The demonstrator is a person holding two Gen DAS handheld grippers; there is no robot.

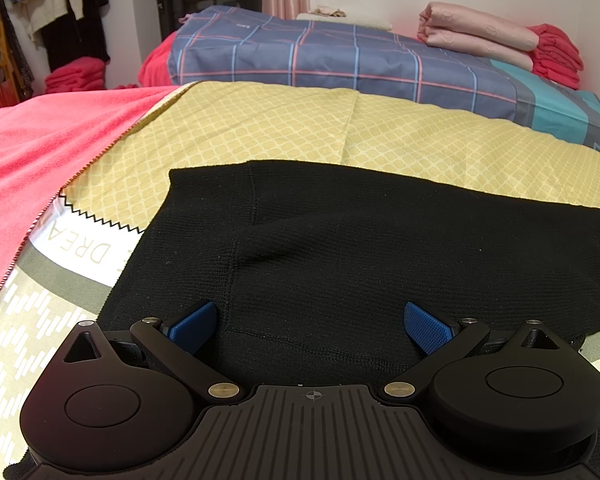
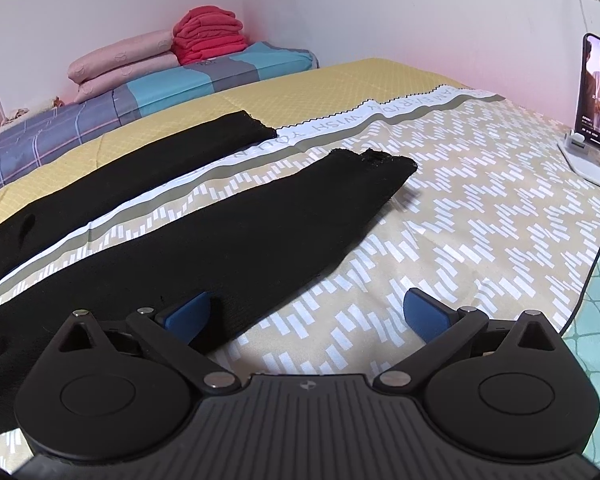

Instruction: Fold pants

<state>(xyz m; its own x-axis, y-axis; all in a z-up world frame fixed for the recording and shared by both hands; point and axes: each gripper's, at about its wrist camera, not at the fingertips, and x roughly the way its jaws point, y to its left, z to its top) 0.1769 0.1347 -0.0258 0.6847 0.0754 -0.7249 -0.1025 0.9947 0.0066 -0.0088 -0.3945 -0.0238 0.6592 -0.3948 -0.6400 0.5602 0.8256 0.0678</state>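
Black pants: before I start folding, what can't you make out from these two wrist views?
- Left wrist view: near edge of the black pants hidden under the open left gripper.
- Right wrist view: waist end cut off by the left edge; right gripper open.
- Phone cropped by the right edge.

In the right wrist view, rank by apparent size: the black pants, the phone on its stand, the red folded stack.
1. black pants, by far the largest.
2. and 3. phone and red folded stack look alike; the stack lies farther away, so no ranking.
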